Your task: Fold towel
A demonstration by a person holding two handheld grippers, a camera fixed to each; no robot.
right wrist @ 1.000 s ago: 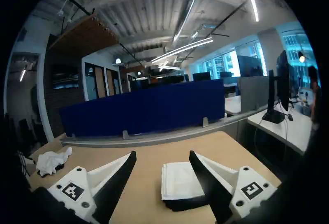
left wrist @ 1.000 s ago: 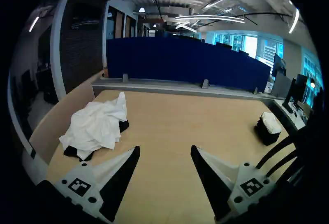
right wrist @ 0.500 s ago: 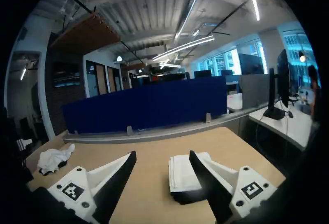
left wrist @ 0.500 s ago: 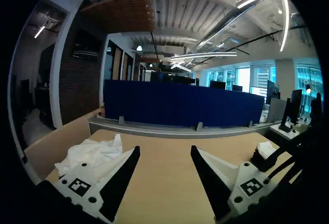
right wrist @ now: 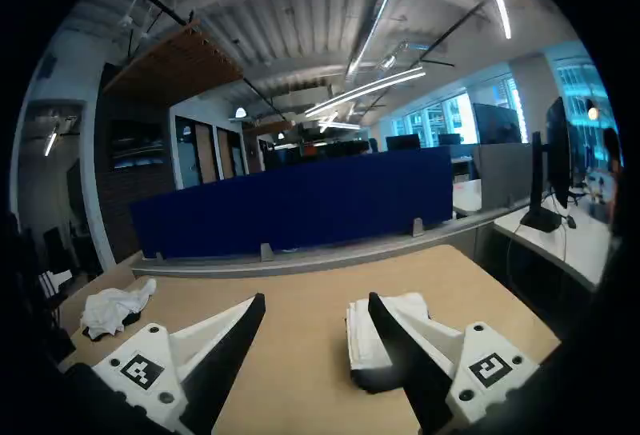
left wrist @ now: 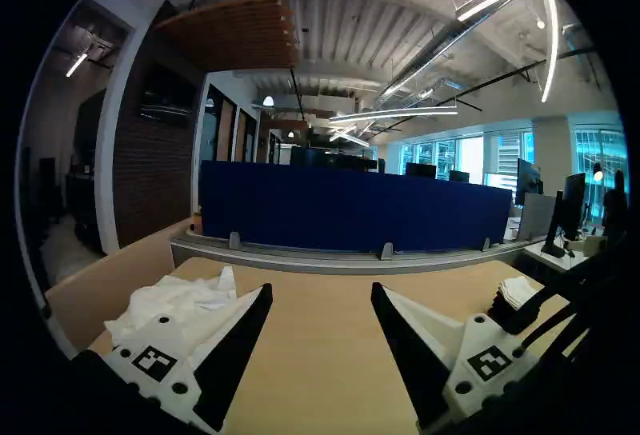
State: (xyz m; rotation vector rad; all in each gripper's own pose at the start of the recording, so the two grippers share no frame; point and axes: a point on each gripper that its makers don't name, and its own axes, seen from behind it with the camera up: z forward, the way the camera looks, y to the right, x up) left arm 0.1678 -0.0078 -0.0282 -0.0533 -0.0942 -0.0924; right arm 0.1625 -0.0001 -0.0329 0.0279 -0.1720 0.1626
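1. State. The left gripper (left wrist: 320, 287) and right gripper (right wrist: 316, 297) are both empty, fingers spread wide. Both hover over the worktop (left wrist: 320, 371) and aim nearly level, not down at it.

2. Location. The towel (left wrist: 172, 303), white and crumpled, lies at the worktop's left end, just beyond my left finger in the left gripper view. A folded stack (right wrist: 364, 339) sits at the right end, partly behind my right finger in the right gripper view.

3. Hazards, as I judge them:
- No corner or hem of the towel is visible. A pinch into the heap would take a bunch, and the fold would come out skewed.
- Dark cloth (right wrist: 122, 327) shows under the towel. A deep pinch could lift both.
- The towel lies near the worktop's left edge. A sideways drag could pull it off.
- The right gripper is close to the stack. A low sweep leftward could topple it.
- With the level aim, I cannot gauge height above the worktop; a fast descent could strike it.
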